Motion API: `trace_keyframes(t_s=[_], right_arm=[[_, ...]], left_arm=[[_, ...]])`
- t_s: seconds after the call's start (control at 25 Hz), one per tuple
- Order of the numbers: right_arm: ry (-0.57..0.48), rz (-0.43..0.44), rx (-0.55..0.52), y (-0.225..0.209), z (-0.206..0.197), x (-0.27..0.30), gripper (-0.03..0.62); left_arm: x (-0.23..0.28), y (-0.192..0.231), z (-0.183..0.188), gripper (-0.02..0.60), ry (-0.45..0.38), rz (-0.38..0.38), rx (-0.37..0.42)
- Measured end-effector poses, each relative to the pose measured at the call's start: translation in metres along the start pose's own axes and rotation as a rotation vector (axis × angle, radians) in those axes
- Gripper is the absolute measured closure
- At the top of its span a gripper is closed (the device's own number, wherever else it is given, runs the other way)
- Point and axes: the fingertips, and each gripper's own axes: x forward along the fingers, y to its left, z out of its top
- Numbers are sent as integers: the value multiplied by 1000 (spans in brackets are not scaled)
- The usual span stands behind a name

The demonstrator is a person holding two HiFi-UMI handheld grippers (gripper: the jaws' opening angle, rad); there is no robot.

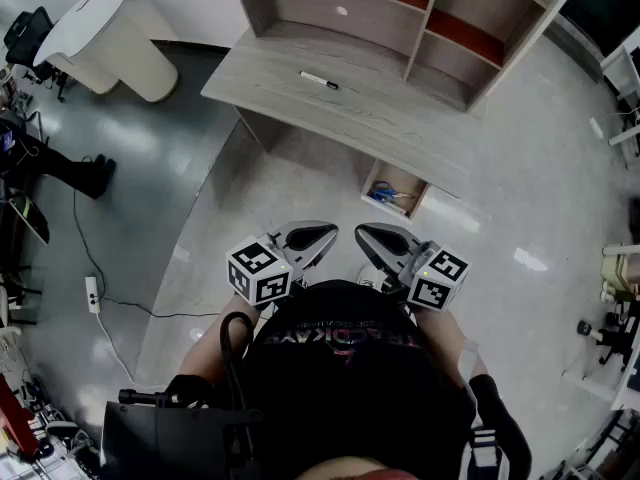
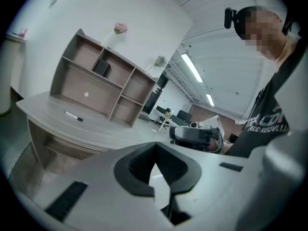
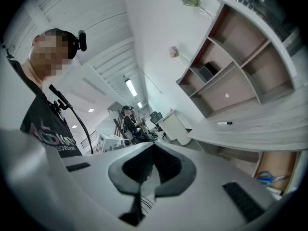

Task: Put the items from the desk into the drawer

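Note:
A black-and-white marker (image 1: 318, 80) lies alone on the grey wooden desk (image 1: 300, 98); it shows too as the marker (image 2: 73, 116) and the marker (image 3: 224, 123). Under the desk's right end a small drawer (image 1: 397, 190) stands open, with blue-handled scissors (image 1: 385, 197) inside; the drawer (image 3: 277, 167) appears at the lower right of the right gripper view. My left gripper (image 1: 322, 235) and right gripper (image 1: 368, 235) hang side by side close to my body, well short of the desk. Both are shut with nothing between their jaws. The left gripper (image 2: 154, 152) and right gripper (image 3: 154, 150) point toward the desk.
A shelf hutch (image 1: 400, 8) stands on the desk's back, with a dark box (image 2: 101, 68) in one compartment. A white bin (image 1: 110, 43) stands left of the desk. A power strip (image 1: 92, 293) and its cable lie on the floor at left. Another person (image 3: 127, 120) stands far off.

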Motion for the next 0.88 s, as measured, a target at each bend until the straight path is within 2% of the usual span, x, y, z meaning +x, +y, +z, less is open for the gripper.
trace_keyframes(t_s=[0.36,0.56,0.88], right_arm=[[6,0,-5,-3,-1,1,582],[-6,37,-17,4,3,1,582],[32,43,-48,7,0,5,582]], left_arm=[[1,2,2,571,-2,-1,-1],[1,1,2,571,-1,-3,-2],[-1,-1,0,571,-5,1,13]])
